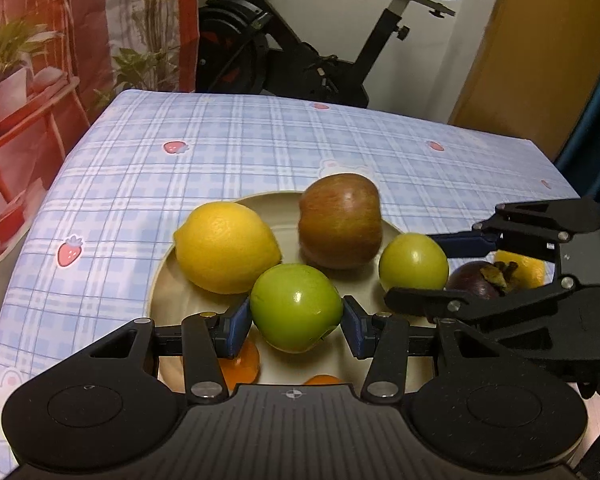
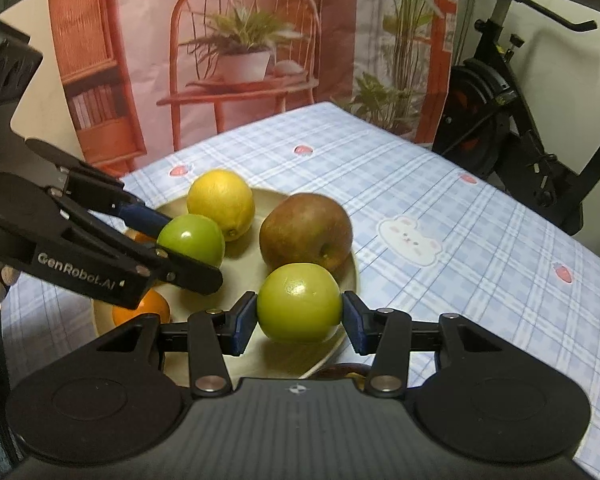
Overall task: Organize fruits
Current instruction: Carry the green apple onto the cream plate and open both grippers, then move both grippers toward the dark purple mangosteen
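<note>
A beige plate on the table holds a lemon, a red-brown apple and oranges at its near side. My left gripper is shut on a green fruit just above the plate. My right gripper is shut on a yellow-green fruit at the plate's right rim, in front of the apple. In the left wrist view the right gripper comes in from the right. The left gripper shows in the right wrist view beside the lemon.
A dark mangosteen and a second lemon lie right of the plate, behind the right gripper. The blue checked tablecloth stretches bare beyond the plate. An exercise bike and a printed backdrop stand past the table's far edge.
</note>
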Tool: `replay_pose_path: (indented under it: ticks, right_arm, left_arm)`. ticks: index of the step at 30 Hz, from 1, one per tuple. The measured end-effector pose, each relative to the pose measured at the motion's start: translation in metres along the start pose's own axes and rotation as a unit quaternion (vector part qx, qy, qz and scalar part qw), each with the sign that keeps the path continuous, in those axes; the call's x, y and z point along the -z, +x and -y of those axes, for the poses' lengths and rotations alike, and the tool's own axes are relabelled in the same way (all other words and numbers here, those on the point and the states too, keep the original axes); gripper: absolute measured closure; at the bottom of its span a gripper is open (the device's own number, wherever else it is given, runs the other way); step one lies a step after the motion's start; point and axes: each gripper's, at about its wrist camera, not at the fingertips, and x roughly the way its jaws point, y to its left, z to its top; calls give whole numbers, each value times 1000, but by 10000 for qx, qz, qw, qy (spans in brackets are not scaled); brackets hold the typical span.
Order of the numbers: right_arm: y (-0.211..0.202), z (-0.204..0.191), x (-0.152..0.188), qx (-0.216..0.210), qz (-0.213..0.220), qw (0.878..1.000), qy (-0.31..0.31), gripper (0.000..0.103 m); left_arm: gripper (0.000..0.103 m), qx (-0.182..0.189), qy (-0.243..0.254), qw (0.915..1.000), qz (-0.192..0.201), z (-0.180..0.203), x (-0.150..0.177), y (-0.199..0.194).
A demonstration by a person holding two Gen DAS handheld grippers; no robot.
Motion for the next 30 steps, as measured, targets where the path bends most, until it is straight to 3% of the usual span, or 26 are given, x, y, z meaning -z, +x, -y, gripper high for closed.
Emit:
replay_pose_path:
  ticks: [12,15,21,30]
  right_arm:
    - [11,-2,1,65,-42,9999,-131,54]
    - [3,-1,-1,92,84,9998,-160,49]
    - [-32,10,0,174,601,9980,37,49]
    - [-97,52,36,639,1489,9803,1133,49]
  left_arm:
    - [51,-80,-101,9998,134,0,-6,0]
    - [50,-42,-145,9997,202,1,-7,-6]
    - [50,3,-207,9984,526,11,-11,-26]
    - [50,183,27,9944,1041,55,-20,-43]
